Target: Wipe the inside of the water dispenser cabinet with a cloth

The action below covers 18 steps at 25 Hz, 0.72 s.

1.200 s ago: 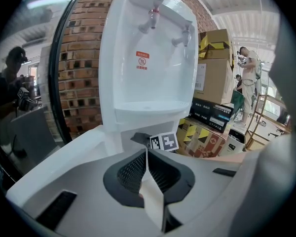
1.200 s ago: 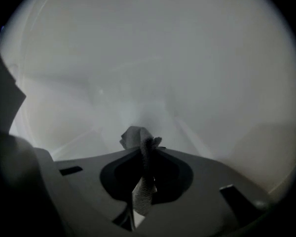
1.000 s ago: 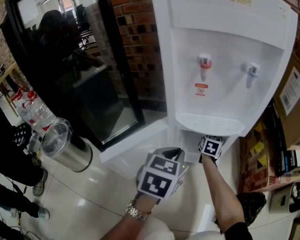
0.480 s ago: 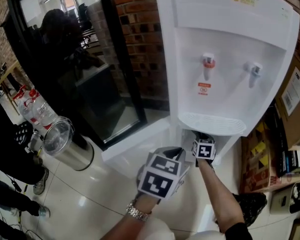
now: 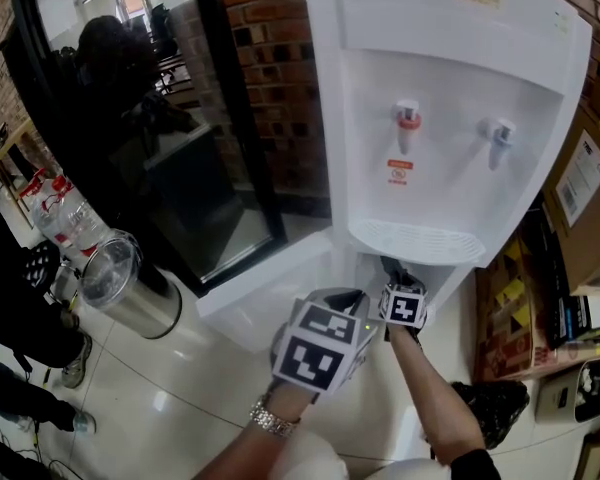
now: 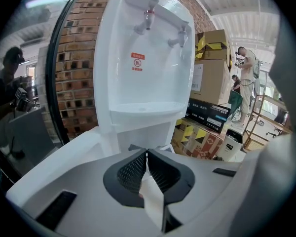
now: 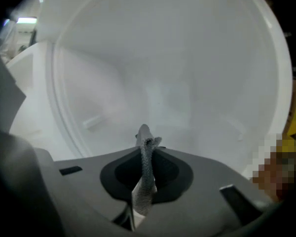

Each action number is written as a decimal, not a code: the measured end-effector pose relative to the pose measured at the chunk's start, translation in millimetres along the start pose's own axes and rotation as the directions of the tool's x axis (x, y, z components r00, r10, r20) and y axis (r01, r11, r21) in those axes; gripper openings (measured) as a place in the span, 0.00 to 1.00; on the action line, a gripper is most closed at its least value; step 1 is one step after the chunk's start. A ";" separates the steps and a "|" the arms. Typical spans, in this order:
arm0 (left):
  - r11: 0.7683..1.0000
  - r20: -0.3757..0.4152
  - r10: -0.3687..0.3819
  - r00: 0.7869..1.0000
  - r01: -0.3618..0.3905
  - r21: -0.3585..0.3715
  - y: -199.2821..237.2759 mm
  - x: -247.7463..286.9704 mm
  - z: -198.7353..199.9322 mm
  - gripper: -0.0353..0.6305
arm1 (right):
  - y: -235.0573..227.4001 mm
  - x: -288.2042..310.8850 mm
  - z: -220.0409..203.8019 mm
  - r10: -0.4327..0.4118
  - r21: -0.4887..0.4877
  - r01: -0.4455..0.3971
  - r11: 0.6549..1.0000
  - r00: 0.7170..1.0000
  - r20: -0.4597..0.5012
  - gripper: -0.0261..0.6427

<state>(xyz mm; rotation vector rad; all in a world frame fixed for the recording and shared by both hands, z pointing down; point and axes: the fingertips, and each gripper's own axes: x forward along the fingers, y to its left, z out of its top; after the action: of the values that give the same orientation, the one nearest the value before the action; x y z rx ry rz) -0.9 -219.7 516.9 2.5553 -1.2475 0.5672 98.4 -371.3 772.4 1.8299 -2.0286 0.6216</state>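
The right hand-held gripper (image 7: 145, 143) was at the mouth of the cabinet (image 7: 163, 73) in the foot of the water dispenser (image 5: 450, 118), just under the drip tray (image 5: 415, 240). Its jaws were clamped on a grey knitted cloth (image 7: 146, 174). The cloth's long axis ran along the jaws, and a short bunched tip poked out past them towards the cabinet's back wall. That wall lay straight ahead of the tip. The tip appeared to be clear of the wall, though the right gripper view did not settle whether it touched.

The left hand-held gripper (image 6: 146, 154) hung outside, nearer the person, in front of the open cabinet door (image 5: 270, 293), which swung out to the left. Its jaws were together. Only a pale strip showed at their seam, and what it was could not be made out.

The right hand-held gripper was therefore the nearer one and carried the wiping tool. The likely next move was a push forward to press the cloth on a wall and then sweep it across.

Inside, the cabinet showed plain white walls with small moulded ribs on either side. No item could be seen in it.
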 end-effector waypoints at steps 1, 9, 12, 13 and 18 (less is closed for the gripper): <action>1.000 0.001 0.000 1.000 0.000 0.001 0.1 -0.7 0.0 0.07 | 15.0 -0.3 -4.5 0.033 -0.038 -0.034 0.999 0.999 -0.008 0.07; 1.000 0.012 0.007 1.000 -0.007 -0.002 1.6 -8.2 2.8 0.07 | 3.7 3.9 -33.9 -0.019 -0.066 0.013 0.998 0.996 -0.089 0.07; 1.000 0.018 0.001 1.000 -0.001 -0.007 -0.6 -5.8 3.5 0.07 | -25.6 -0.9 -38.7 -0.086 -0.049 0.082 0.995 0.991 -0.098 0.07; 1.000 0.020 -0.006 1.000 0.006 -0.010 -2.9 -4.1 4.0 0.07 | -33.2 -1.9 -40.6 -0.094 -0.035 0.091 0.995 0.990 -0.101 0.07; 0.999 0.025 -0.036 0.999 0.037 -0.009 -13.1 3.2 6.2 0.07 | -50.5 -7.1 -45.0 -0.116 0.001 0.116 0.993 0.988 -0.101 0.07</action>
<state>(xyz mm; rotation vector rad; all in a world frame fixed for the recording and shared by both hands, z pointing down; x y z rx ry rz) 12.8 -216.4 512.1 2.5795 -1.2060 0.5217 147.5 -345.3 811.6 1.8653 -1.8432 0.6743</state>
